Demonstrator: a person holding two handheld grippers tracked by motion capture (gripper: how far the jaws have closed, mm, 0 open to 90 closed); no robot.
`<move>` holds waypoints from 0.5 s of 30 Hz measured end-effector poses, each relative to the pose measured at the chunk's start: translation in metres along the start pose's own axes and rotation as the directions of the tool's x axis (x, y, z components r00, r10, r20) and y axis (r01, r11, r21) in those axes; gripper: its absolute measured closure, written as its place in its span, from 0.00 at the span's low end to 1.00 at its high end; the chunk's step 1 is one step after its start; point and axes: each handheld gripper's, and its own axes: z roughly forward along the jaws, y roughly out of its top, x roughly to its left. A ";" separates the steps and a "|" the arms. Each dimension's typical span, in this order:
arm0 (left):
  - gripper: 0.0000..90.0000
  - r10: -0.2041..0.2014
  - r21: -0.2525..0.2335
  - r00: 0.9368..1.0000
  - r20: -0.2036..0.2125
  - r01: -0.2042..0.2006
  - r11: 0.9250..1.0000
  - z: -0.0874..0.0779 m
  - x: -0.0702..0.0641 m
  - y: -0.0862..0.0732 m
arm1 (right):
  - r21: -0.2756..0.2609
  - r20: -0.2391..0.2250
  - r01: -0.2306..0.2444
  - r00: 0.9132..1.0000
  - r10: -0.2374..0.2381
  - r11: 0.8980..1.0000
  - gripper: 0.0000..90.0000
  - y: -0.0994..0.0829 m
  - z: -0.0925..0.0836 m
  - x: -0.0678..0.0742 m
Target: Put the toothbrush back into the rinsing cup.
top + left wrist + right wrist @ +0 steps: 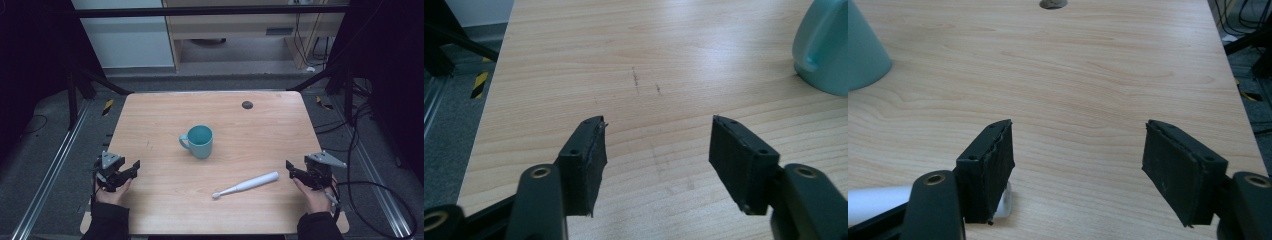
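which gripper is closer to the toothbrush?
Right. The right gripper sits just beside the handle end of the toothbrush; the left gripper is across the table, well off from its bristle end.

Even, soft overhead light leaves the pale wooden table (165, 200) bright while the surroundings sink into near-black in the slightly soft, low-resolution high view, a pale sheen washes the tabletop's far part in the left gripper view, and the turquoise ceramic mug (199, 141) casts only faint shadow.
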 end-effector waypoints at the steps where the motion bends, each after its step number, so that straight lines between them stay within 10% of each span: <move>1: 0.47 0.000 0.000 1.000 0.000 0.000 1.000 0.000 0.000 0.000 | 0.000 -0.006 0.005 1.000 -0.005 1.000 0.33 0.000 0.000 0.002; 15: 0.54 0.028 0.013 0.998 0.059 -0.028 1.000 0.004 -0.007 -0.002 | 0.043 -0.115 0.064 0.992 -0.058 0.997 0.56 0.006 0.009 0.025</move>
